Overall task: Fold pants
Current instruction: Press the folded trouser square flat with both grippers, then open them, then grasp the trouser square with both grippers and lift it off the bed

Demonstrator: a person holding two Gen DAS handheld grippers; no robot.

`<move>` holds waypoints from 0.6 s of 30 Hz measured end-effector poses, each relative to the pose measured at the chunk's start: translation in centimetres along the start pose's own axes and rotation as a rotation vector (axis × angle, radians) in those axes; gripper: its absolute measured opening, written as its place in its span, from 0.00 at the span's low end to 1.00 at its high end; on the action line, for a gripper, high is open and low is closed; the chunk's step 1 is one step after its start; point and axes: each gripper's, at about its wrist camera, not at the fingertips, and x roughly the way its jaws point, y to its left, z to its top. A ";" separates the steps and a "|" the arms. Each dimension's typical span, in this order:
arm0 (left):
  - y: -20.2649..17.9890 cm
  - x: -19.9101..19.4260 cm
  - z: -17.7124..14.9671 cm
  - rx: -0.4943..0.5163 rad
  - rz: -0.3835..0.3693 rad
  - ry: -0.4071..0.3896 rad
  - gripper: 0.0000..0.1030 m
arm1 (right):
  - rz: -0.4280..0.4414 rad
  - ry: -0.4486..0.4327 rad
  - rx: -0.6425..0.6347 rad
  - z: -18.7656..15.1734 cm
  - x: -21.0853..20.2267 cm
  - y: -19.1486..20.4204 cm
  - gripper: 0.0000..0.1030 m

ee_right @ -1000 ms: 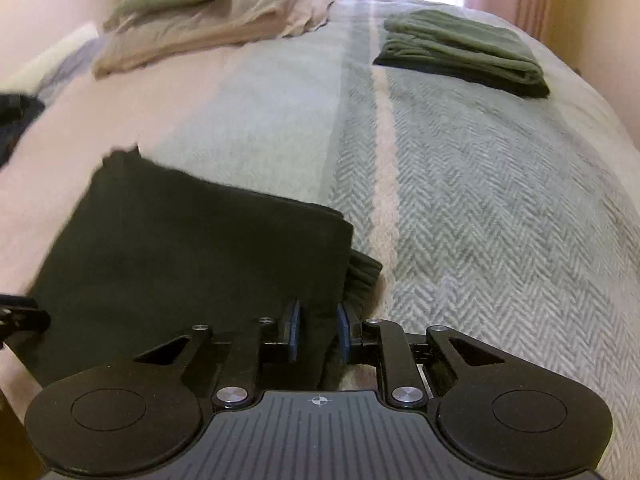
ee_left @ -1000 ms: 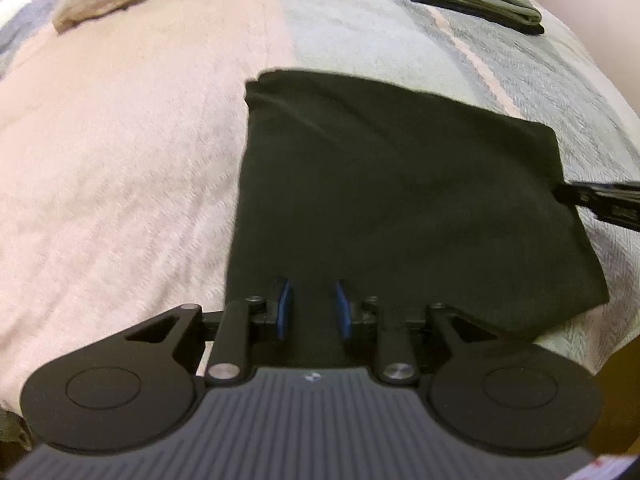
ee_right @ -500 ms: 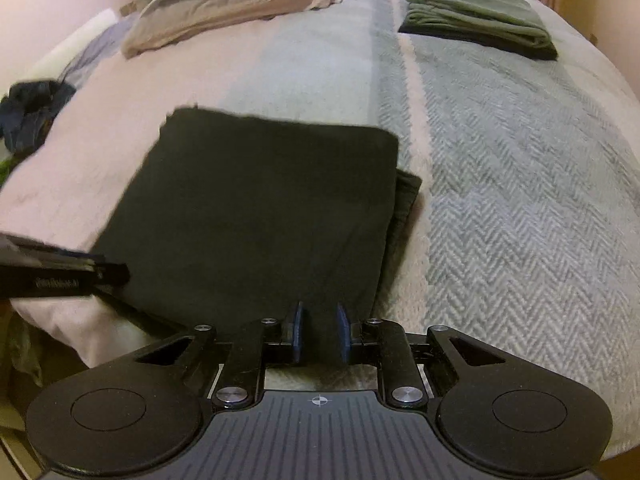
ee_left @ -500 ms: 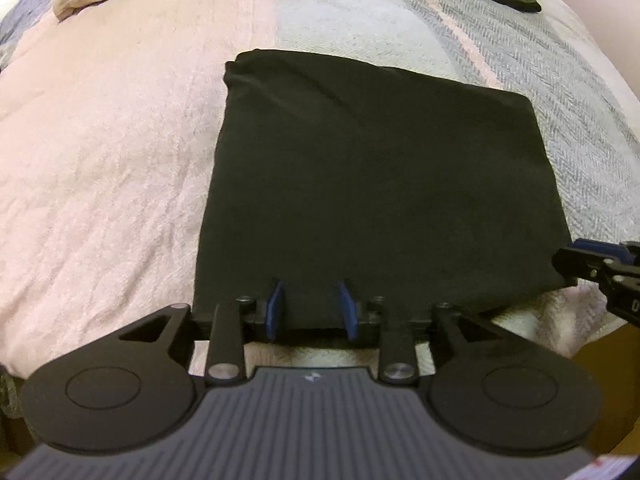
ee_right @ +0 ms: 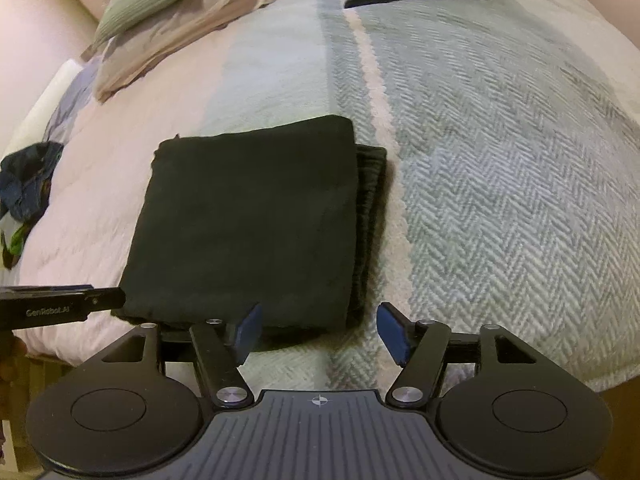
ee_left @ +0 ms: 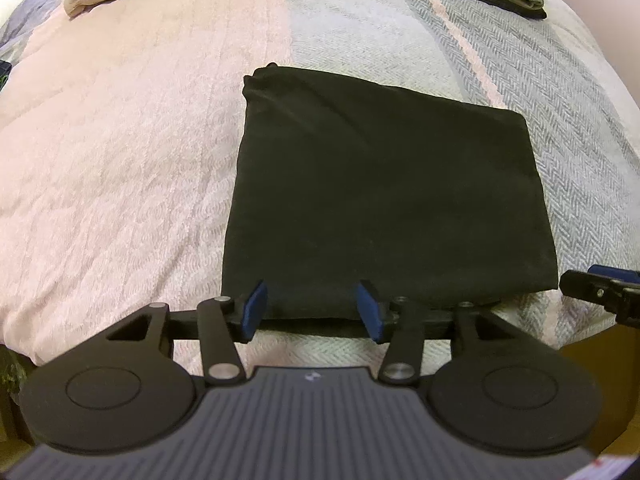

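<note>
Your pants (ee_left: 384, 196) lie folded into a flat black square near the bed (ee_left: 132, 184) edge, and your left hand-held gripper (ee_left: 312, 306) and right hand-held gripper (ee_right: 320, 330), jaws just opened, grasp nothing, so the folding looks essentially done

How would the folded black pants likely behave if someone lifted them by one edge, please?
The folded black pants would probably sag and unfold: they are soft cloth in loose layers, some peeking out at one side. They look light and unlikely to slide on the textured blanket.
</note>
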 end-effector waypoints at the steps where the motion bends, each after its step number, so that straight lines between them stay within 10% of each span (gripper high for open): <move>1: 0.0 0.2 0.2 0.003 0.000 0.004 0.45 | -0.004 -0.002 0.009 0.0 0.1 -0.1 0.59; 13: 5.8 0.5 1.0 0.035 -0.076 -0.068 0.68 | 0.075 -0.027 0.157 0.8 0.0 -2.8 0.74; 18: 9.6 4.1 2.9 -0.039 -0.216 -0.050 0.68 | 0.179 -0.013 0.258 1.2 2.7 -4.8 0.74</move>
